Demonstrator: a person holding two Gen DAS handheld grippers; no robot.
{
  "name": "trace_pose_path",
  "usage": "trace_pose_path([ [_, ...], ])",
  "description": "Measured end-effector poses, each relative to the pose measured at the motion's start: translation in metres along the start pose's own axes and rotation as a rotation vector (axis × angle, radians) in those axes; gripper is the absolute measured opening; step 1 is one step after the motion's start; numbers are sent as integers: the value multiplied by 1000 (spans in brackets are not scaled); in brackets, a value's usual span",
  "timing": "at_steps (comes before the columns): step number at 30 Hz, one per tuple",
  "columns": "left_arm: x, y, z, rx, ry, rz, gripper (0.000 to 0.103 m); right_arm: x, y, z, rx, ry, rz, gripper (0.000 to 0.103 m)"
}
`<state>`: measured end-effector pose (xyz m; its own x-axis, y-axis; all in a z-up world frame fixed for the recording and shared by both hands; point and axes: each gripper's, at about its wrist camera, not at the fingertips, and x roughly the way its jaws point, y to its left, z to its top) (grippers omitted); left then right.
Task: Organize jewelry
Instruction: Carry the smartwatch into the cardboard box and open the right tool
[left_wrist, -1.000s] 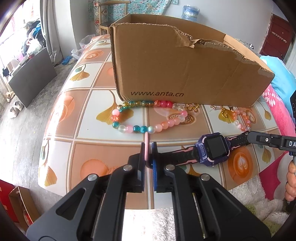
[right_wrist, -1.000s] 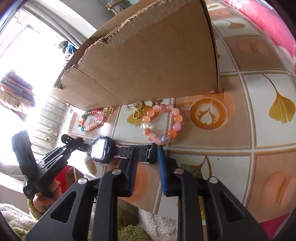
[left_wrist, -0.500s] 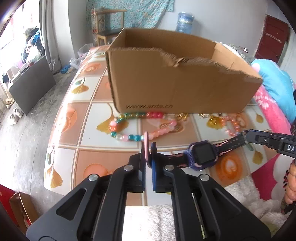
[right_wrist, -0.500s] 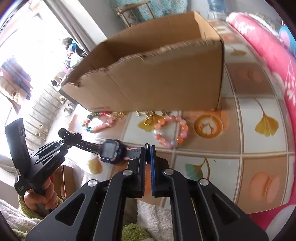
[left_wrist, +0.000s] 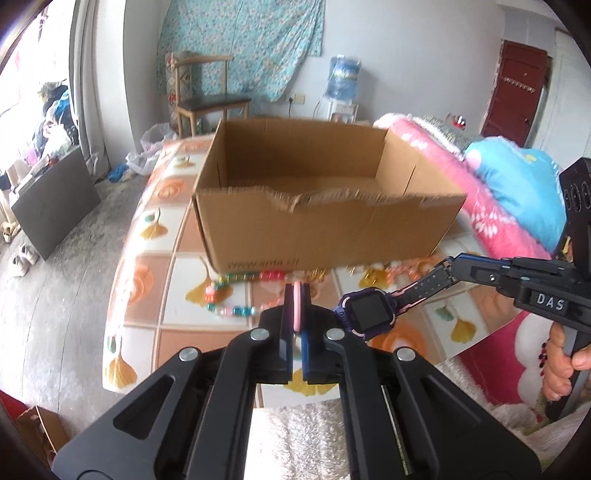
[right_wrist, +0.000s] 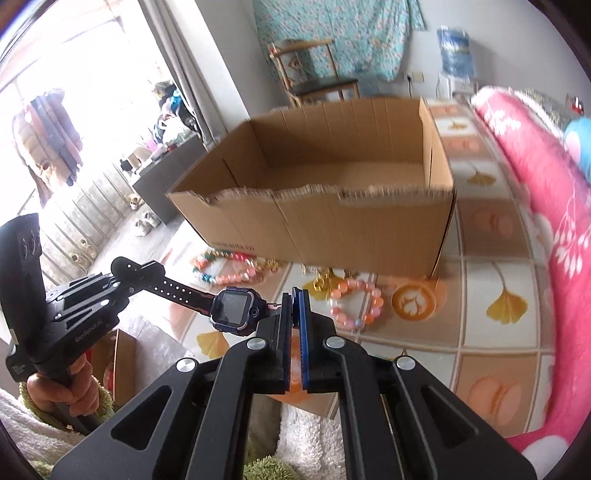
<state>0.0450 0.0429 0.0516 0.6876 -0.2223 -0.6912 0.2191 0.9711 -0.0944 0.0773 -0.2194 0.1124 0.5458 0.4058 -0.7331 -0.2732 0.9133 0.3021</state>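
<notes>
A purple smartwatch (left_wrist: 369, 312) with a black-and-pink strap hangs in the air, stretched between both grippers above the table's near edge. My left gripper (left_wrist: 296, 295) is shut on one strap end, whose pink edge shows between the pads. My right gripper (right_wrist: 294, 297) is shut on the other strap end beside the watch (right_wrist: 234, 308). Behind stands an open cardboard box (left_wrist: 325, 206), its inside bare. A multicoloured bead bracelet (left_wrist: 231, 295) and a pink-orange bead bracelet (right_wrist: 356, 302) lie on the table before the box.
The table (left_wrist: 147, 206) wears a tiled cloth with leaf and coffee prints. Gold trinkets (right_wrist: 325, 278) lie at the box's (right_wrist: 332, 210) foot. A pink blanket (right_wrist: 546, 206) lies at the right. A chair (left_wrist: 207, 99) and a water bottle (left_wrist: 343, 81) stand behind.
My right gripper shut on the free strap end. Both grippers then rose with the watch off the table, and the box's inside came into view.
</notes>
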Motion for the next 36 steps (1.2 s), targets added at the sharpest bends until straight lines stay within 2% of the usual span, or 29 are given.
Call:
trace_pose_path([
  [4,-22,-2,25,30,-68,-6,2,-22,8,14,-48,-70,4,4],
  [8,-38,-2,64,67,-146,-25,2,-45,16,43,-119,-167,18,4],
  [12,-28,-3,111,113,-184,-13,2,-49,11,86,-172,-228,28,4],
  [14,-14,-2,132,125,-174,-10,2,-41,5,108,-187,-230,29,4],
  [16,13,1,157,129,-132,-19,2,-24,-2,133,-200,-209,21,4],
  [20,81,10,196,118,-6,-12,2,35,-29,180,-190,-81,6,3],
  [24,146,20,214,116,139,12,2,96,-46,208,-173,56,-16,3],
  [27,194,32,219,91,267,17,2,131,-53,217,-182,136,-41,3],
  [31,224,38,218,99,338,56,2,165,-59,224,-164,235,-54,3],
  [35,230,39,218,125,349,85,3,179,-64,227,-148,276,-60,3],
  [36,230,39,218,129,349,86,10,180,-65,228,-147,277,-59,3],
])
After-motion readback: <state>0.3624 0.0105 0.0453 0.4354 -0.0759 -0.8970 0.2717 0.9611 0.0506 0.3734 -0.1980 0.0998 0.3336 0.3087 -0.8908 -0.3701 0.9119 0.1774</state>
